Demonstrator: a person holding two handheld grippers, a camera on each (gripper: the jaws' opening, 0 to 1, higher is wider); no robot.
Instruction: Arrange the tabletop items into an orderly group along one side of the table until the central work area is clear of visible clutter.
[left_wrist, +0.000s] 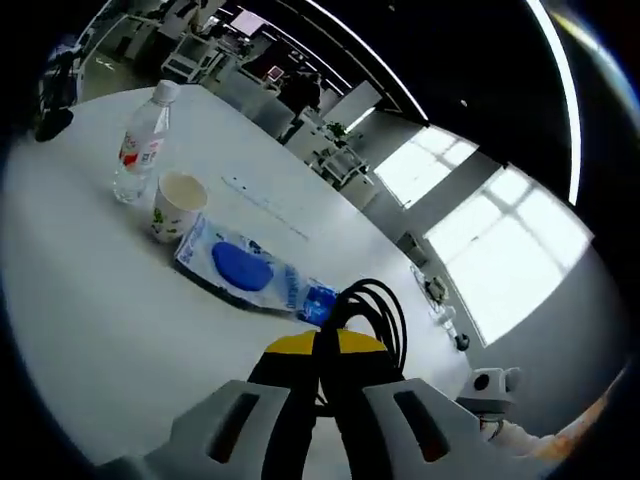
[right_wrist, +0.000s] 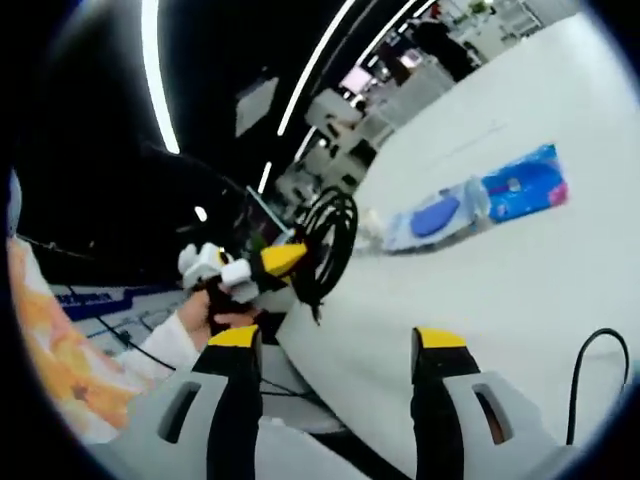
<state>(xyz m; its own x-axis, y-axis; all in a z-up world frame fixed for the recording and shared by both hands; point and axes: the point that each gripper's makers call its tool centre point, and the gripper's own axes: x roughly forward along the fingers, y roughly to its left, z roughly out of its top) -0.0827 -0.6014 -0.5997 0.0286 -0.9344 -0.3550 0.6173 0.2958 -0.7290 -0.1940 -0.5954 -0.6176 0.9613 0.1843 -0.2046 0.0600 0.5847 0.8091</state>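
My left gripper (left_wrist: 320, 350) is shut on a coil of black cable (left_wrist: 378, 305), whose loops stick out past the yellow tips above the white table (left_wrist: 90, 330). Beyond it lie a flat blue-and-clear packet (left_wrist: 250, 270), a paper cup (left_wrist: 178, 206) and an upright water bottle (left_wrist: 140, 140), close together in a row. In the right gripper view, my right gripper (right_wrist: 338, 340) stands open with nothing between its jaws. There the left gripper (right_wrist: 268, 262) holds the cable coil (right_wrist: 328, 235) up at the left, and the packet (right_wrist: 480, 205) lies on the table (right_wrist: 520, 300).
A loose black cable (right_wrist: 592, 355) curves at the table's near right edge in the right gripper view. A hand (right_wrist: 205, 312) with an orange-patterned sleeve holds the left gripper. Desks and office equipment stand beyond the table's far edge.
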